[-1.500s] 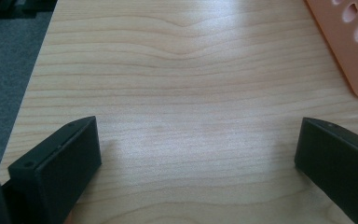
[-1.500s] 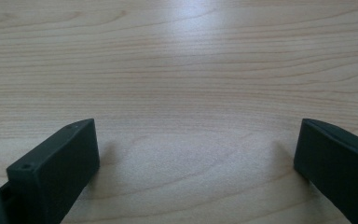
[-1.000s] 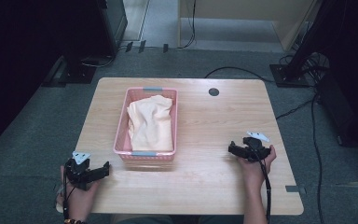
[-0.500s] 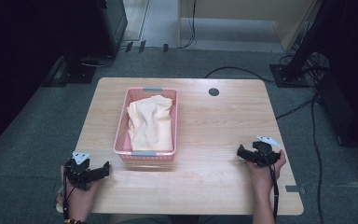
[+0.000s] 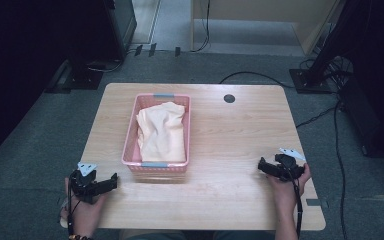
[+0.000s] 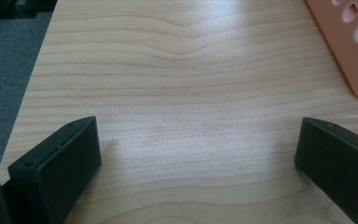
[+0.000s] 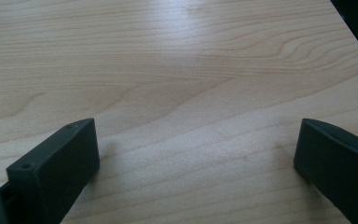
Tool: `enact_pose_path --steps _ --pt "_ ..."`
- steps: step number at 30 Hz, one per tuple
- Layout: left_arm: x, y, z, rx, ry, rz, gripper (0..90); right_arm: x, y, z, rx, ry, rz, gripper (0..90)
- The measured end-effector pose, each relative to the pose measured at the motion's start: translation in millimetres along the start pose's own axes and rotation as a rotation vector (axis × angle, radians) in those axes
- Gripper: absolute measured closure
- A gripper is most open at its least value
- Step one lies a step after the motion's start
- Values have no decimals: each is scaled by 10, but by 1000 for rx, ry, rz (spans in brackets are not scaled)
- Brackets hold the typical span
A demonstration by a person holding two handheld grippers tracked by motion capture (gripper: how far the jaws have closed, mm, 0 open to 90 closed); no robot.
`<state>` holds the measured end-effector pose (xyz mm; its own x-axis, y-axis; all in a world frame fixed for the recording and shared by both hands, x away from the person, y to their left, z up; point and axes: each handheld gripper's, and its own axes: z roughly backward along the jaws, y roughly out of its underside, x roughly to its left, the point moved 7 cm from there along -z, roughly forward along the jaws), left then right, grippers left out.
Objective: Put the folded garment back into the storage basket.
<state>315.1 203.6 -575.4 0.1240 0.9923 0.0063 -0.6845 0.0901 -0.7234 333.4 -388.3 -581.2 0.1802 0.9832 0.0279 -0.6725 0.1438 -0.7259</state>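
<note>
Lighting the table (image 5: 240, 135) evenly from overhead, leaving the floor beyond its far corners sinking into near black. Throwing soft, short shadows just beside the pink basket (image 5: 130, 145). Glaring palely on the tabletop in both gripper views, blurring the near jaws slightly.

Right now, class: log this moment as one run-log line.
left gripper: open, empty, near table edge | right gripper: open, empty | cloth: in basket, untouched | stage: pre-reach
</note>
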Motion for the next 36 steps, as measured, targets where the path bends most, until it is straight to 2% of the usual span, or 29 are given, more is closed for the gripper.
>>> enact_pose_path --steps 10,22,36 --pt "0 0 0 0 0 0 3 -80 36 39 0 2 -1 0" --pt "0 1 0 0 0 0 3 -368 133 144 -1 17 -15 0" --pt "0 0 0 0 0 0 3 -469 231 246 0 4 -1 0"
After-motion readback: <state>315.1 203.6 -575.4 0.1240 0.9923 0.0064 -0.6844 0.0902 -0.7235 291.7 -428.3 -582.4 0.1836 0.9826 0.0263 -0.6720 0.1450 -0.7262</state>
